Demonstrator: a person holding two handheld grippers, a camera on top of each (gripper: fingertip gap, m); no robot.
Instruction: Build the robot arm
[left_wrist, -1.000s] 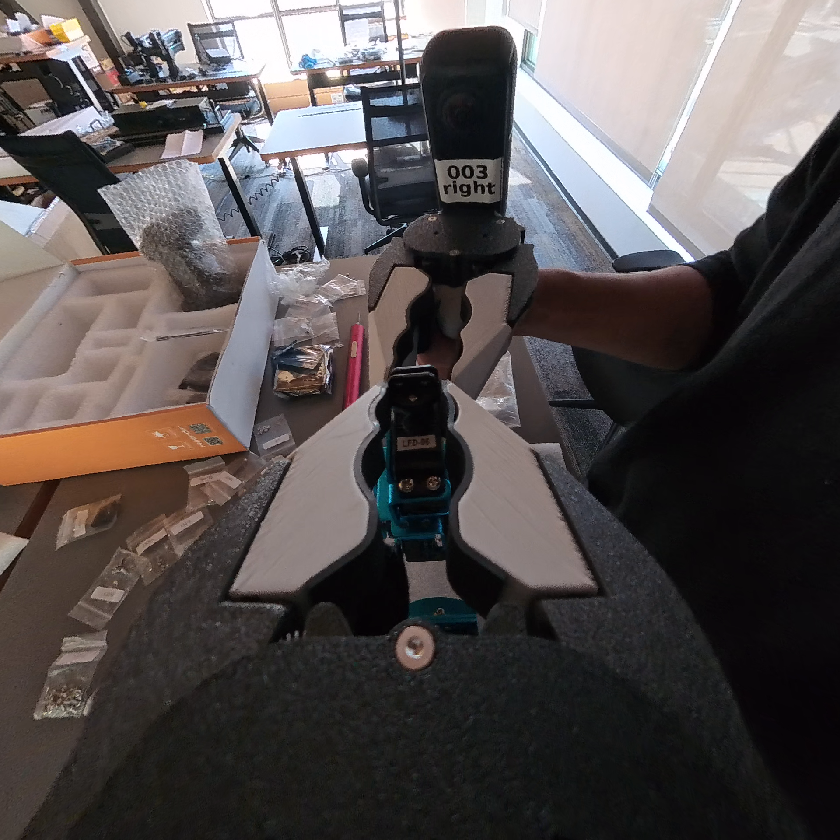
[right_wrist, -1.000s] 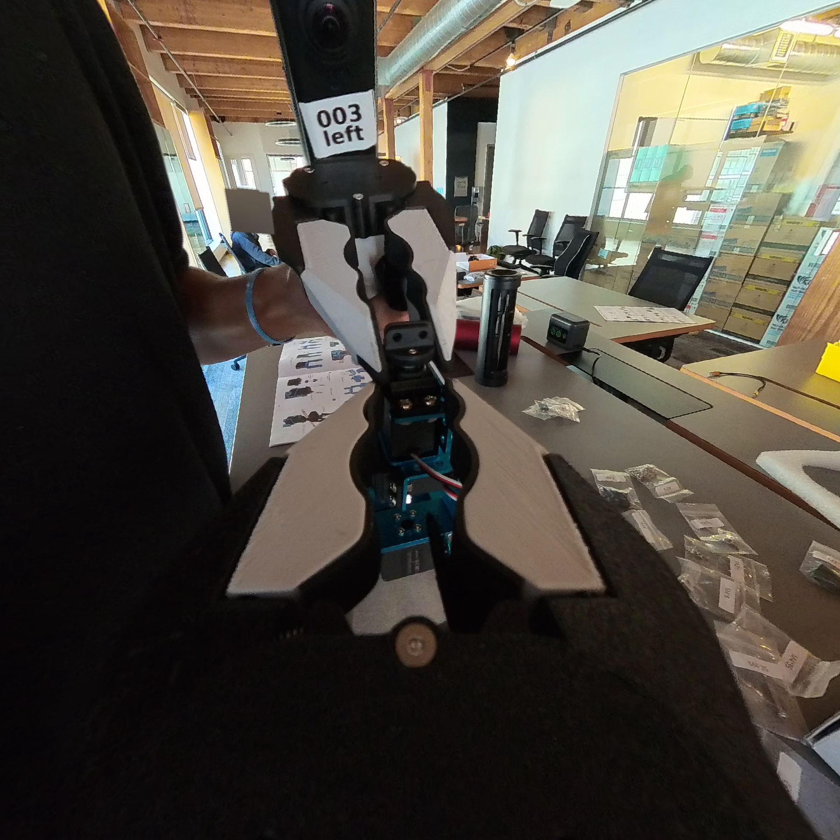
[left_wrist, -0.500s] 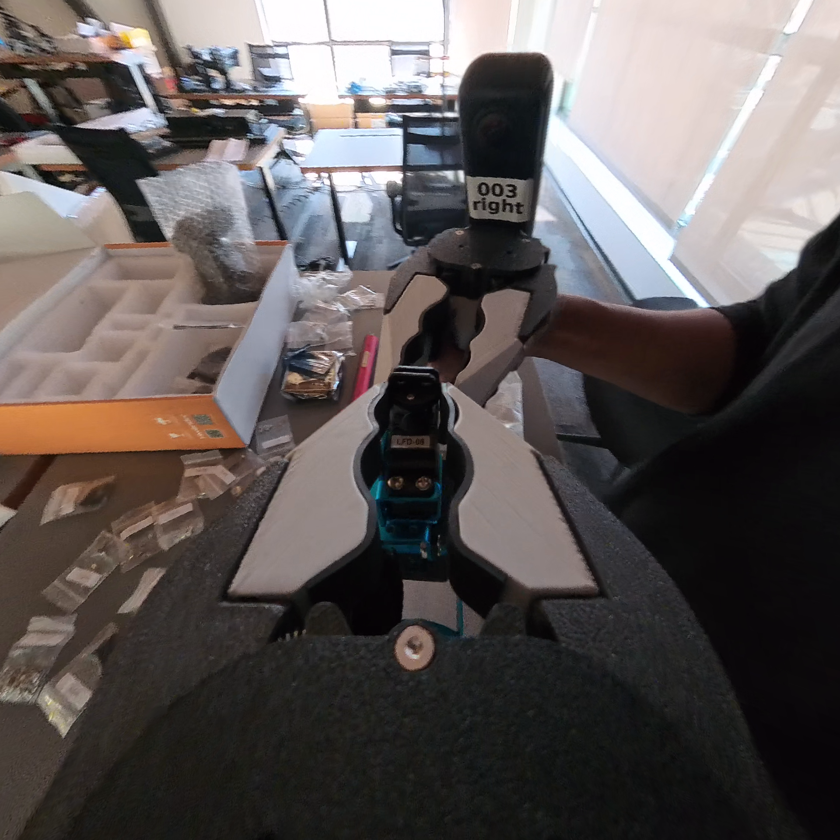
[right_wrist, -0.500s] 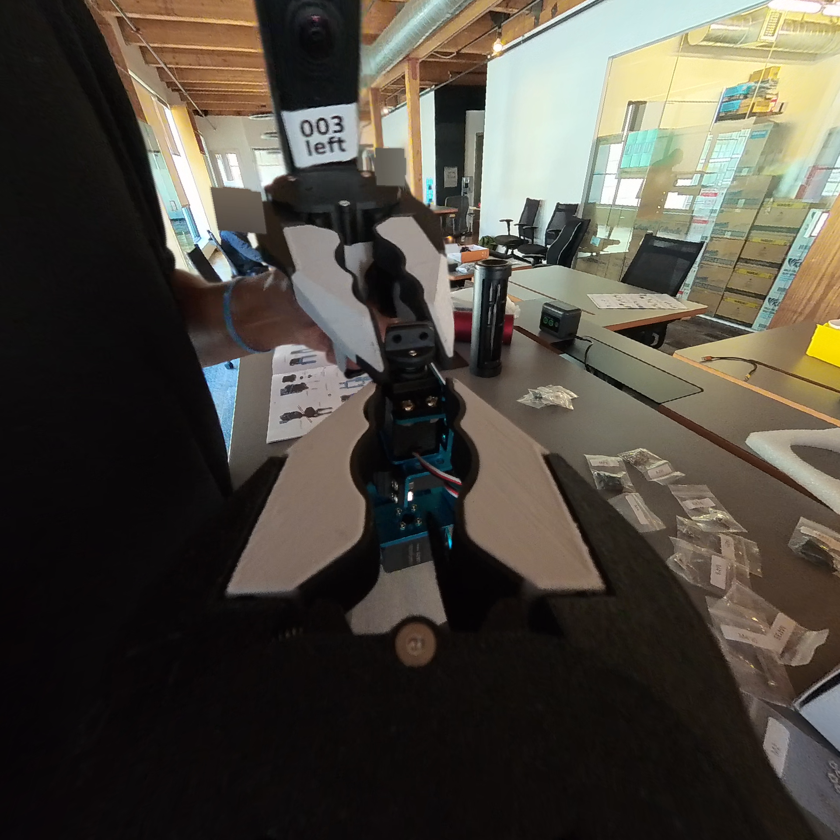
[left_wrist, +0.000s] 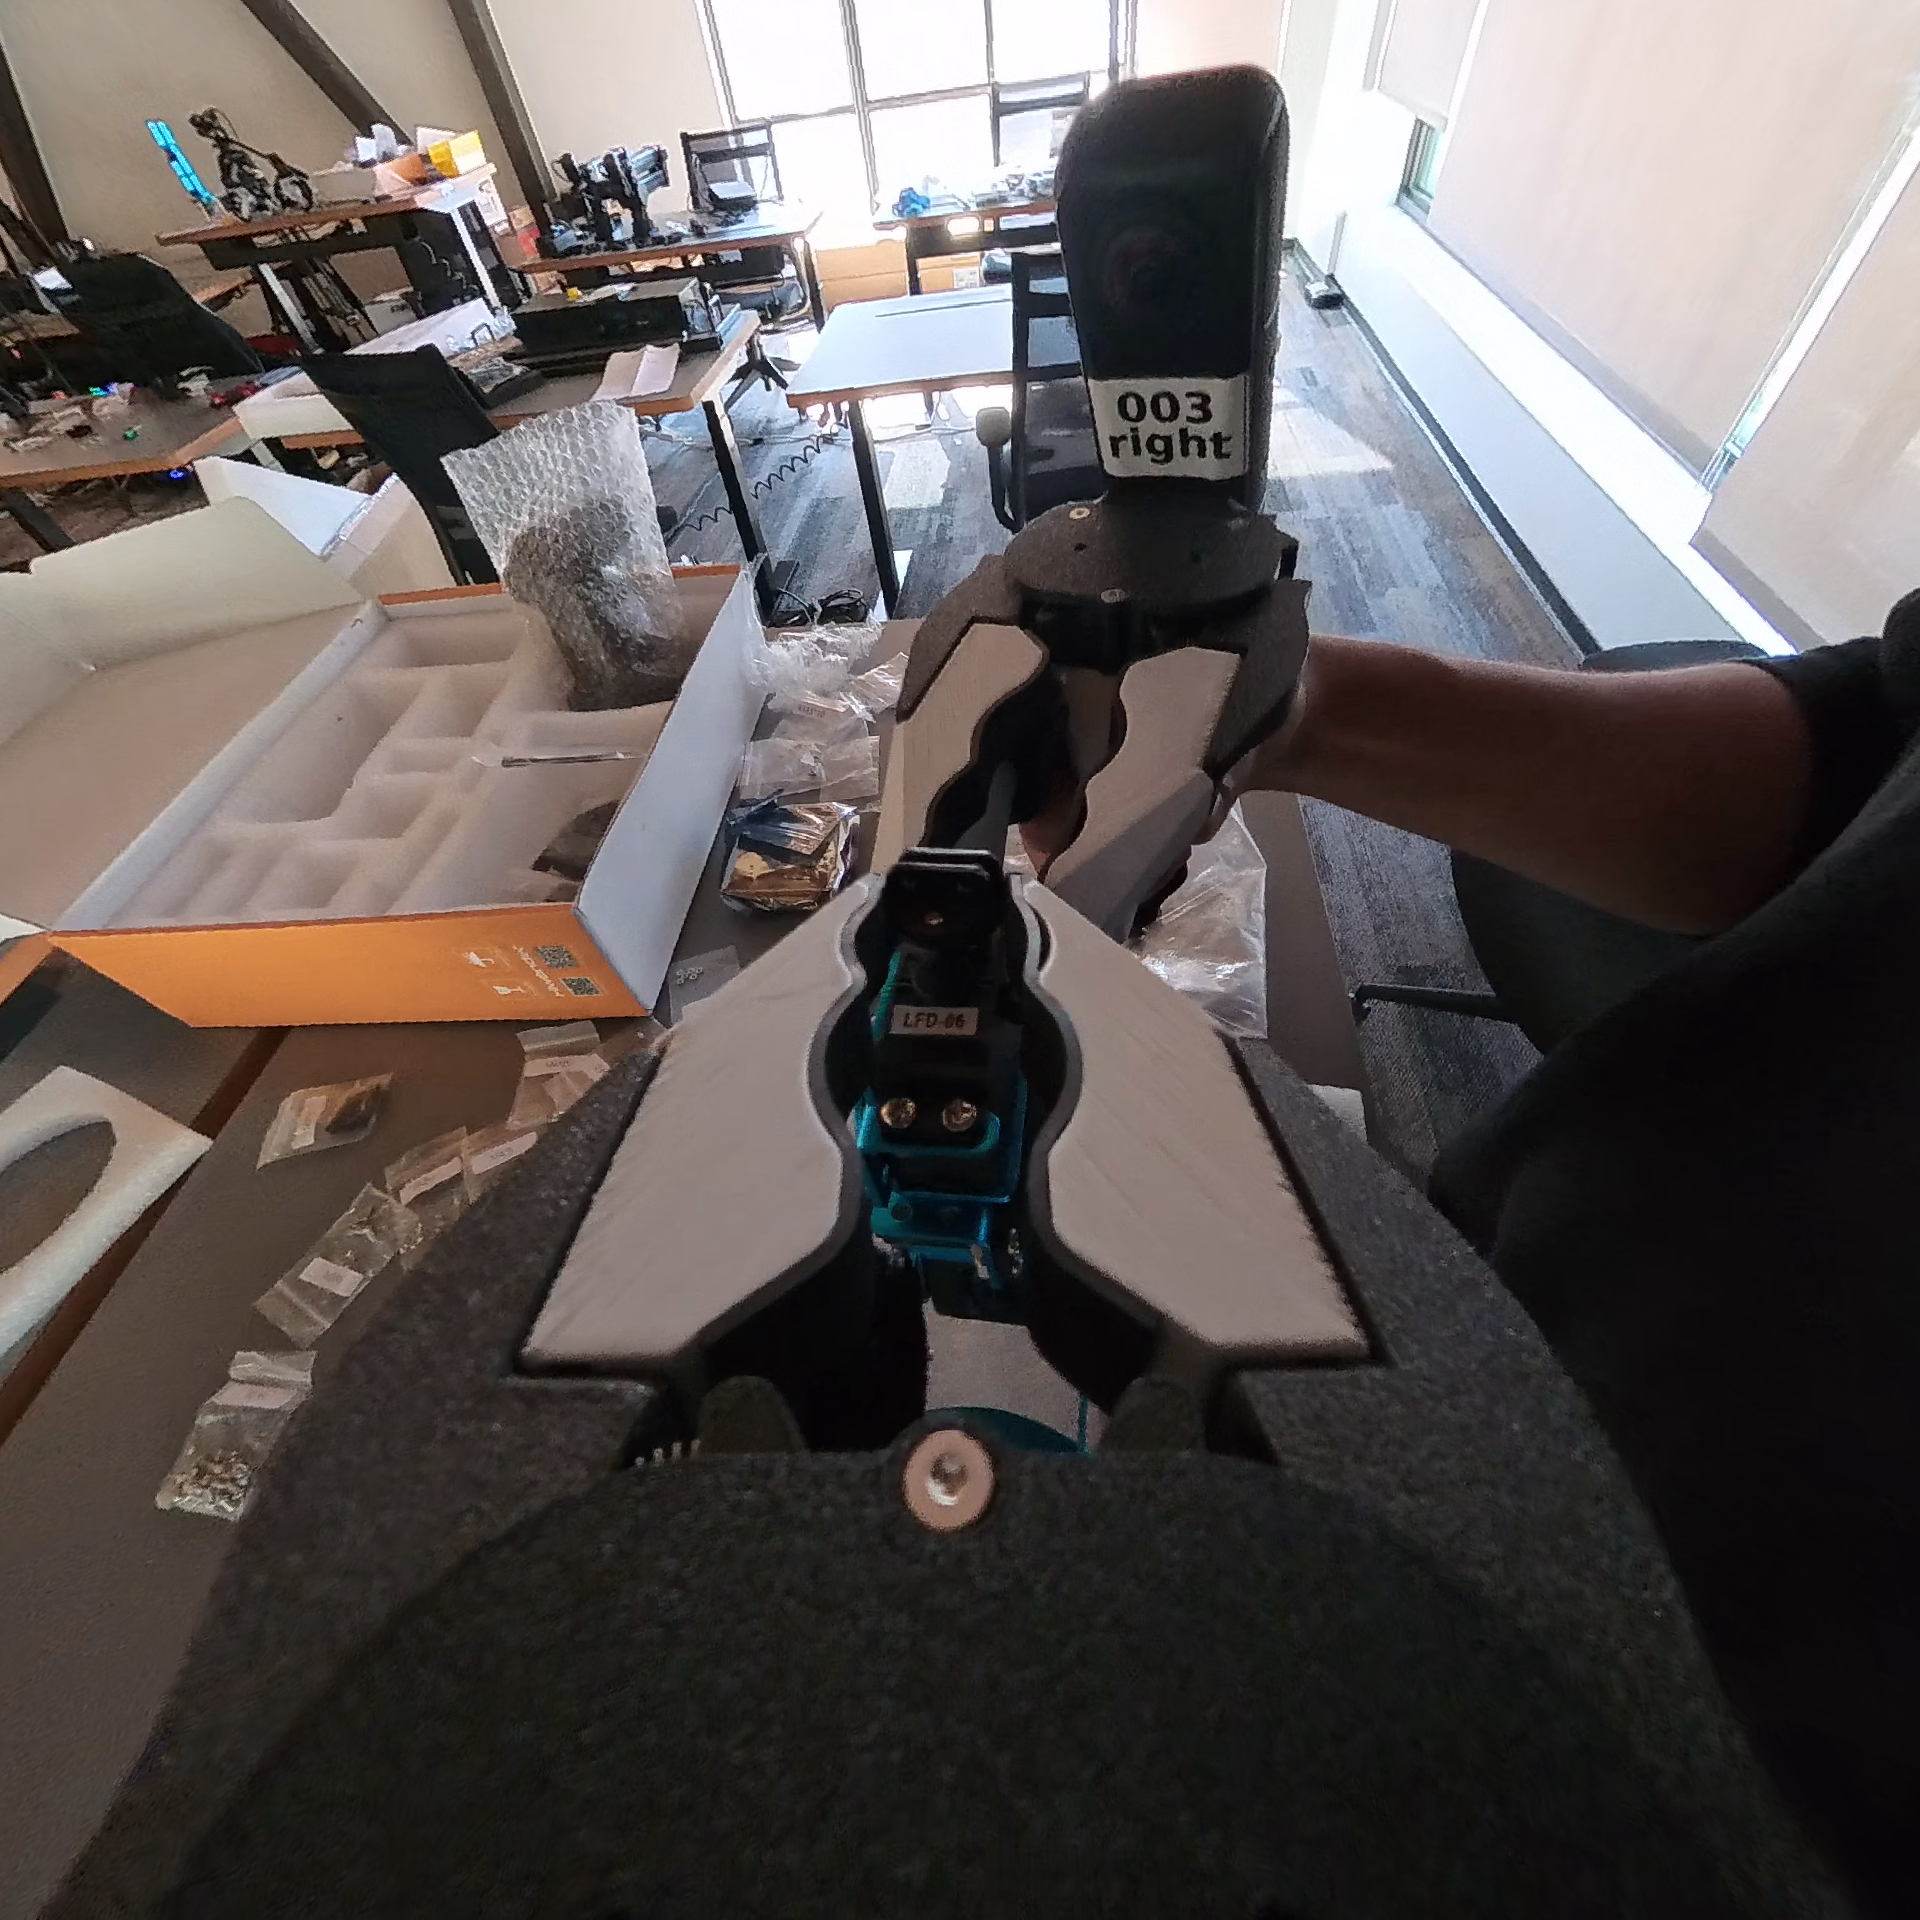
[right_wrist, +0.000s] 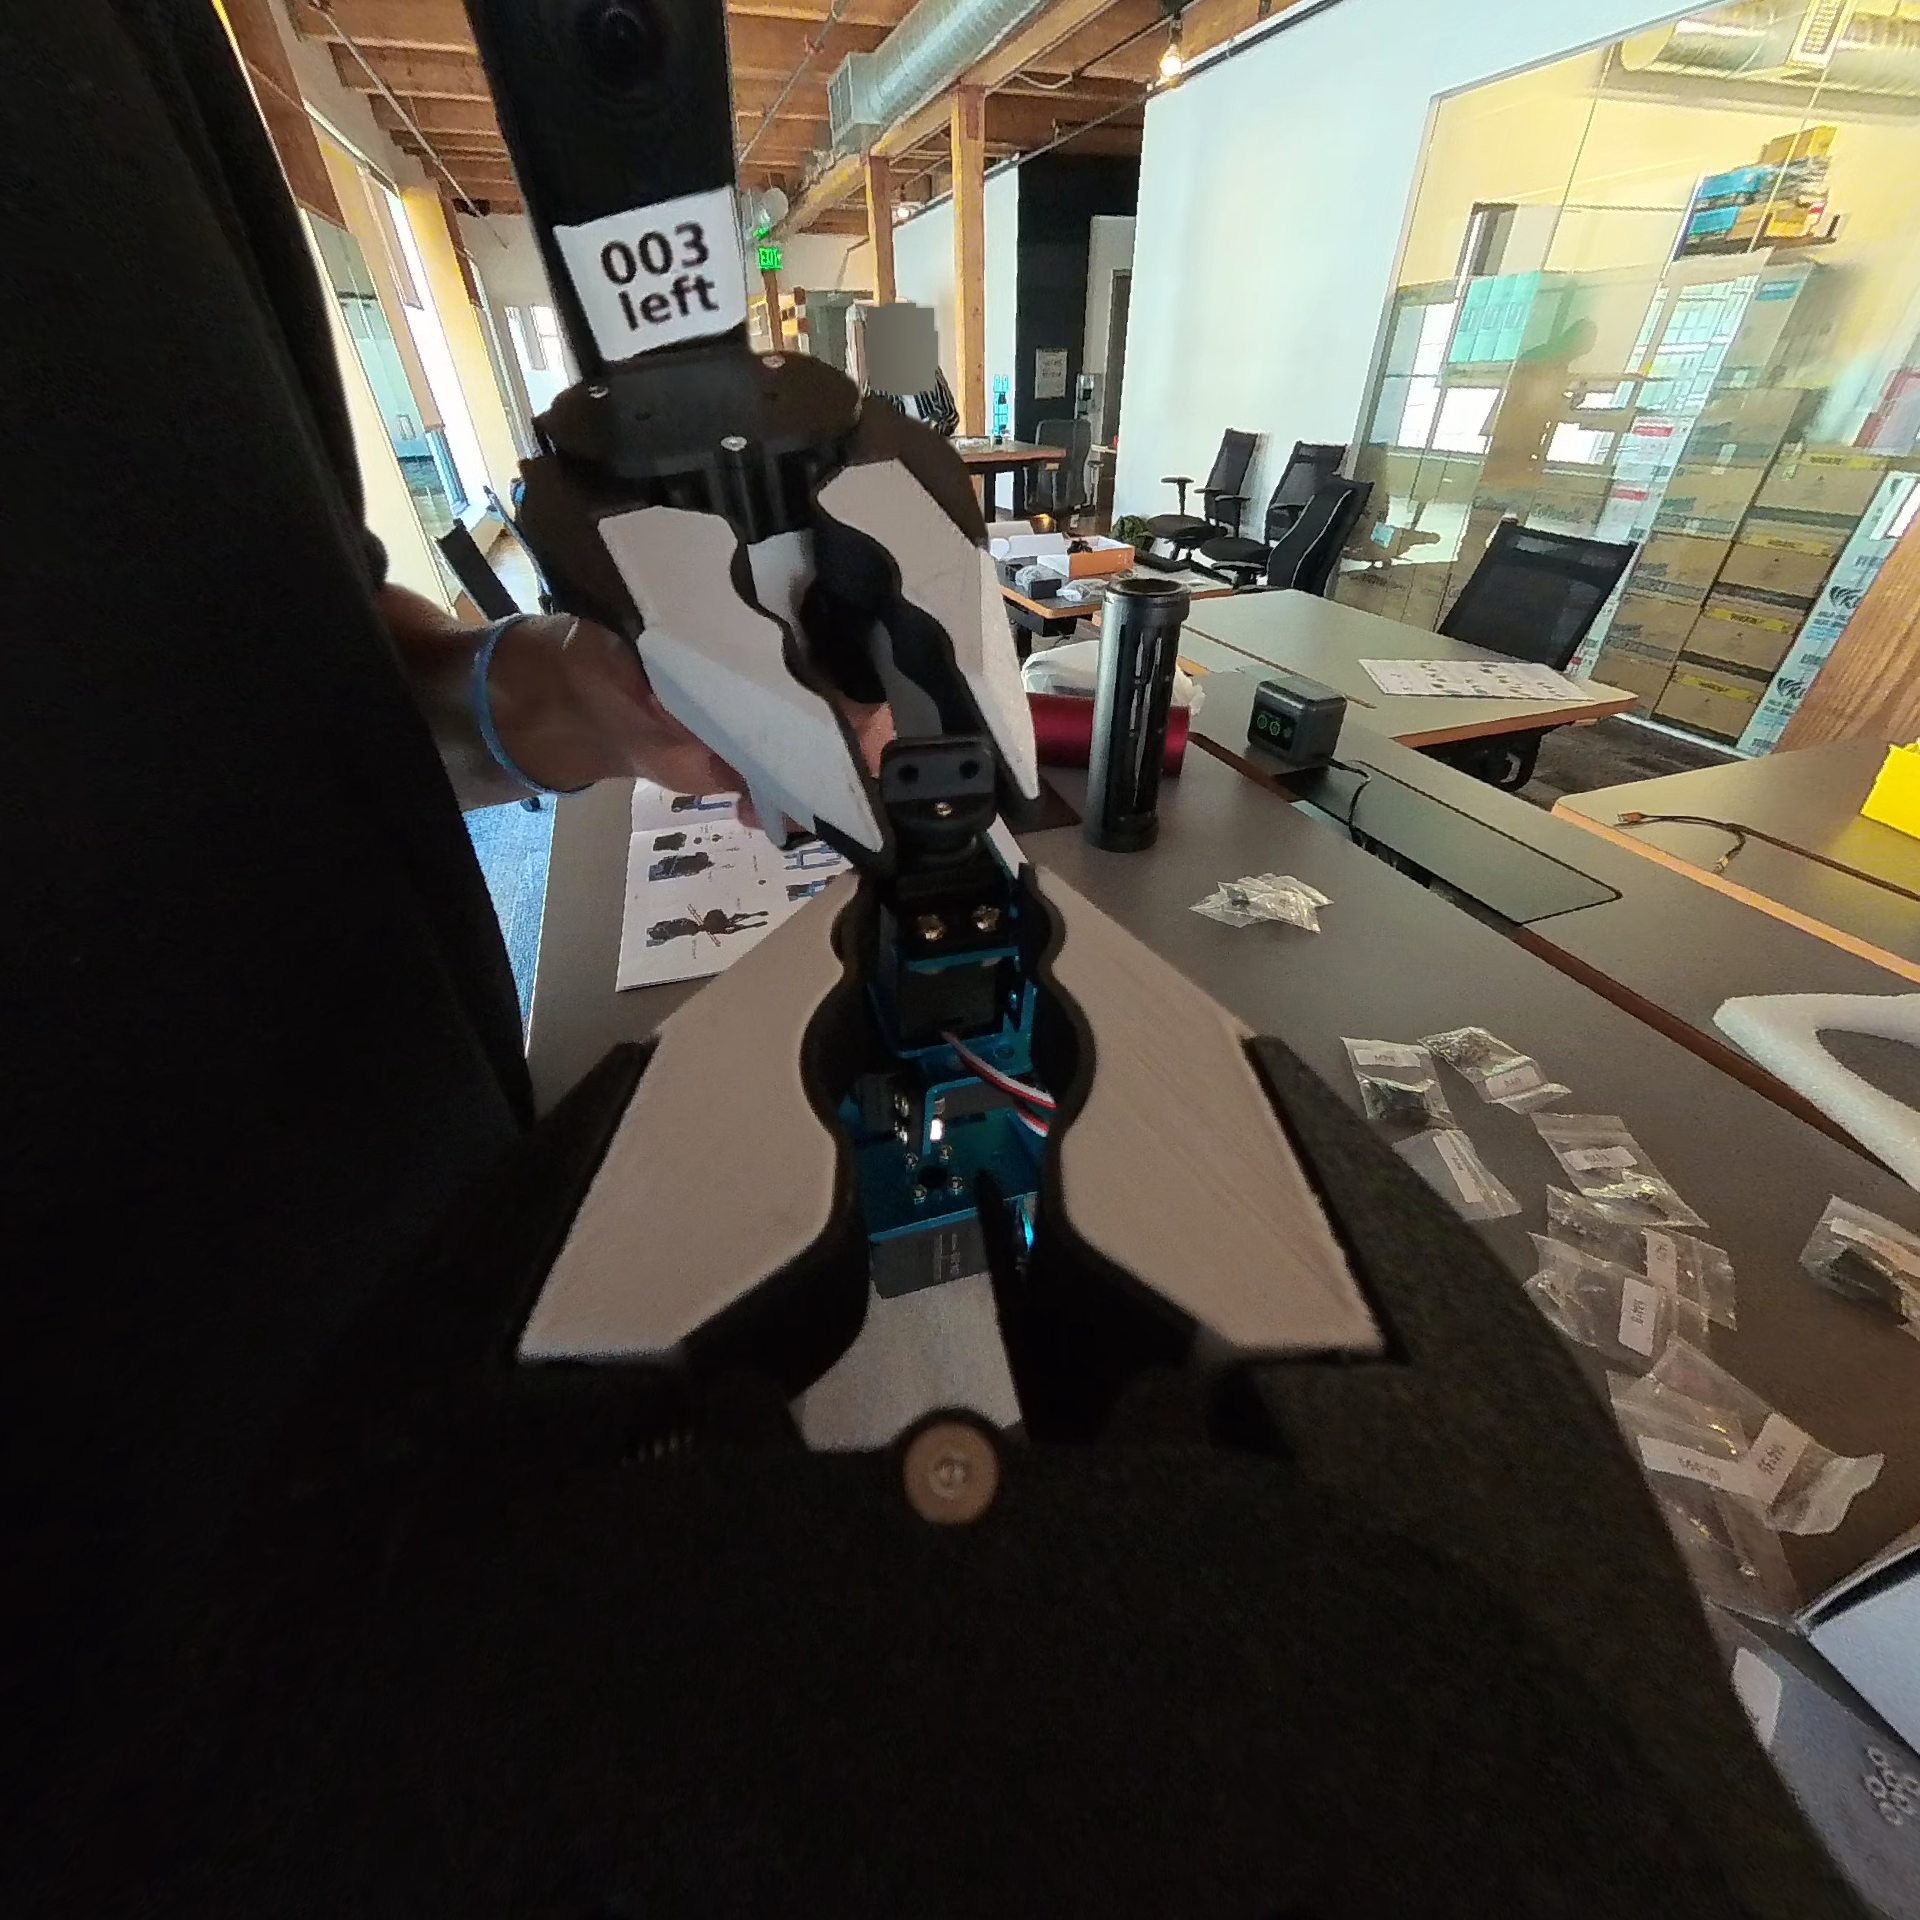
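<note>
Left wrist view, both jaws clamped on blue-black servo assembly (left_wrist: 940, 1081), seemingly above cluttered grey table (left_wrist: 125, 1558), open office

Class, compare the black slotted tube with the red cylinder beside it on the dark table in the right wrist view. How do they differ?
The black slotted tube stands upright on its end; the red cylinder lies on its side. The tube is matt black with slots down its wall; the cylinder is plain, glossy red. The tube shows in full; the cylinder lies behind it, partly hidden. Both are round-bodied and rest on the dark table.
</note>
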